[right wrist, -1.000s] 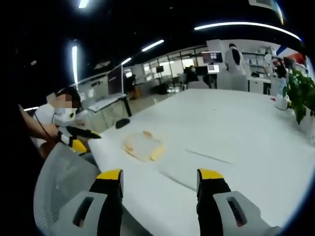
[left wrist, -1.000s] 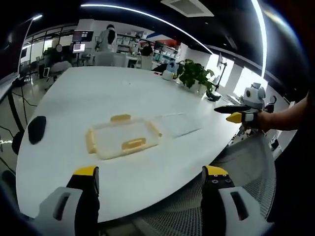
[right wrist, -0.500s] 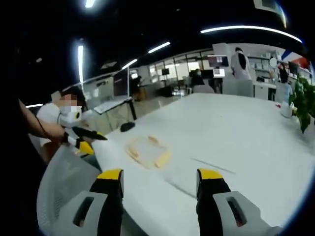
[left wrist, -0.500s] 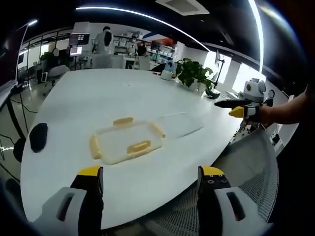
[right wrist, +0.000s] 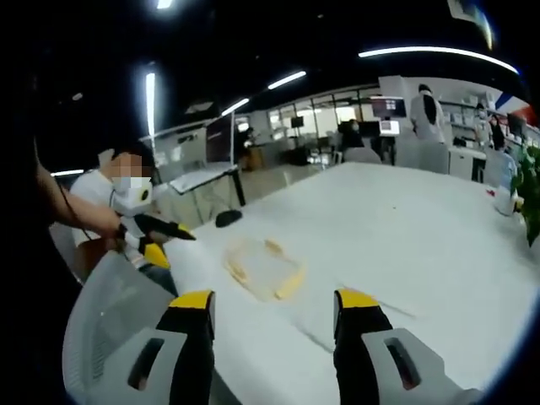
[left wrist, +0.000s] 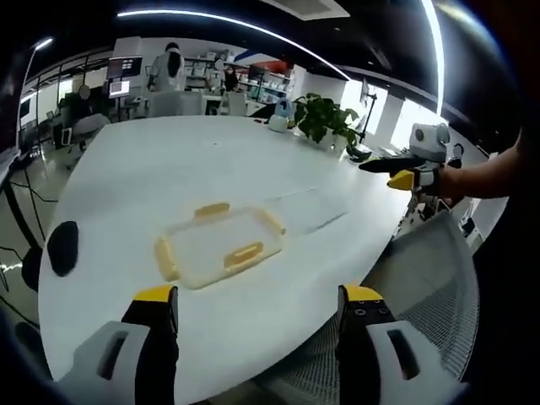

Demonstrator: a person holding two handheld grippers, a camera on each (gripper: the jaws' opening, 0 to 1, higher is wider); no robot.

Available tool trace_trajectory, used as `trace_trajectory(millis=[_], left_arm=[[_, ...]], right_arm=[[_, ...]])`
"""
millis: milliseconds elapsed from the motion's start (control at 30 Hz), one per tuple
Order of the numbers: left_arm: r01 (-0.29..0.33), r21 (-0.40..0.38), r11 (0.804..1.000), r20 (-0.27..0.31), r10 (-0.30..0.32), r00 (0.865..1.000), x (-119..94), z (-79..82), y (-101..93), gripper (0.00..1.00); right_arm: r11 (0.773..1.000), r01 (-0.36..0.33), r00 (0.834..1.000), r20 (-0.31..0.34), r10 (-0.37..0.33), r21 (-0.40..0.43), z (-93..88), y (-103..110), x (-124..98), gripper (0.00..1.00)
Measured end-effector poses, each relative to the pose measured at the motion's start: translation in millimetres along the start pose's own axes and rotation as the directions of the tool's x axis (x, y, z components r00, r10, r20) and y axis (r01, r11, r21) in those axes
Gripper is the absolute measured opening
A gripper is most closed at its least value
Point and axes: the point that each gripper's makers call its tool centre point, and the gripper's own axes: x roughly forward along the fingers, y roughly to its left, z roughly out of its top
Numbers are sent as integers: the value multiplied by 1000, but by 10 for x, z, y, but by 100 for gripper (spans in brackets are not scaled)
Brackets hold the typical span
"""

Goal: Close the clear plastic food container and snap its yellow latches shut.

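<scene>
The clear plastic food container (left wrist: 215, 247) lay on the white table (left wrist: 194, 160), near the edge closest to the person, with nothing touching it. In the left gripper view it sat at about 11 o'clock from the left gripper (left wrist: 257, 304), whose yellow-tipped jaws stood wide apart and held nothing. Yellow latches (left wrist: 243, 254) showed on its four sides, and its long axis ran roughly from 8 o'clock to 2 o'clock in that view. A clear flat sheet, probably the lid (left wrist: 308, 208), lay on the table just beside the container toward 2 o'clock; whether it touched the container could not be told. The right gripper (left wrist: 396, 167) showed in that view at 2 o'clock, held above the table edge beyond a mesh chair back (left wrist: 422, 287). In the right gripper view the right gripper (right wrist: 272, 308) likewise had its jaws spread and empty, and the container (right wrist: 263, 267) lay straight ahead at 12 o'clock, looking smaller and farther off. The left gripper (right wrist: 156, 229) appeared there at 9 o'clock. Judged from the two views, the left gripper was the nearer to the container, while the right one seemed nearer the lid. The left gripper view gave the latches and lid outline plainly; the right gripper view showed the container as a blurred yellowish shape, with a dark computer mouse (right wrist: 228, 218) beyond it.
</scene>
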Motion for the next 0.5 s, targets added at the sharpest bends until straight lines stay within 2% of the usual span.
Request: trace_trajectory(millis=[500], left_arm=[[29, 47, 998, -42, -27, 999, 73, 25, 178, 79]], right_arm=[[999, -36, 999, -10, 36, -19, 82, 44, 235, 61]])
